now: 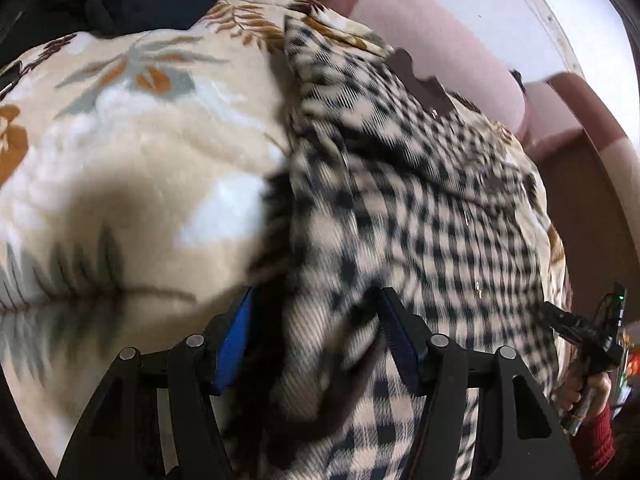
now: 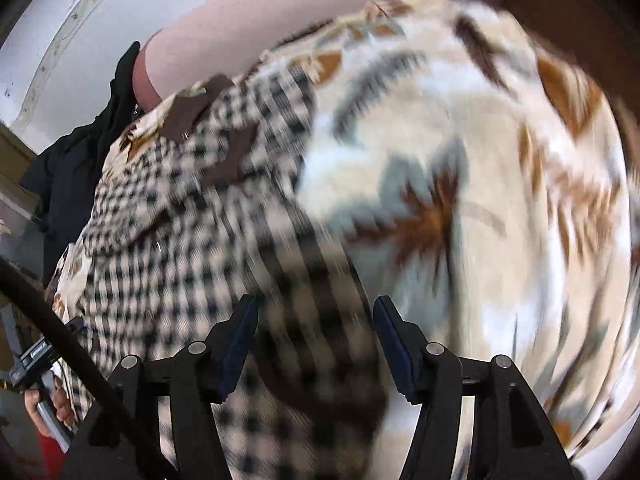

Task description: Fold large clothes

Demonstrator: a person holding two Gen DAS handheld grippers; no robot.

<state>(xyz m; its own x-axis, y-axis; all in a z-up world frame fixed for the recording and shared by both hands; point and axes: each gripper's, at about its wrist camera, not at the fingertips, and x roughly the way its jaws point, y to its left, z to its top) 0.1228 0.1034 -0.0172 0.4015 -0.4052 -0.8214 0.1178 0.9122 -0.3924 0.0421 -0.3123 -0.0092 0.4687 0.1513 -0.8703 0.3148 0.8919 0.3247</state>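
A: Where the left wrist view is filled, a checked garment [image 1: 400,208] is seen centre to right, laid over a leaf-print blanket [image 1: 132,152] at left. The left gripper [image 1: 316,312] is set wide, cloth bunched between its fingers; whether it is gripped cannot be told.

B: Right side?

A: In the right wrist view the garment [image 2: 192,232] is found centre-left, the blanket [image 2: 480,200] at right. The right gripper [image 2: 314,316] is also spread wide, with checked cloth between the fingers; a hold cannot be confirmed. Heavy blur is noted.

B: Background?

A: A pink cushion [image 1: 448,48] is seen at the upper right in the left view, dark cloth [image 2: 80,152] at the left edge in the right.
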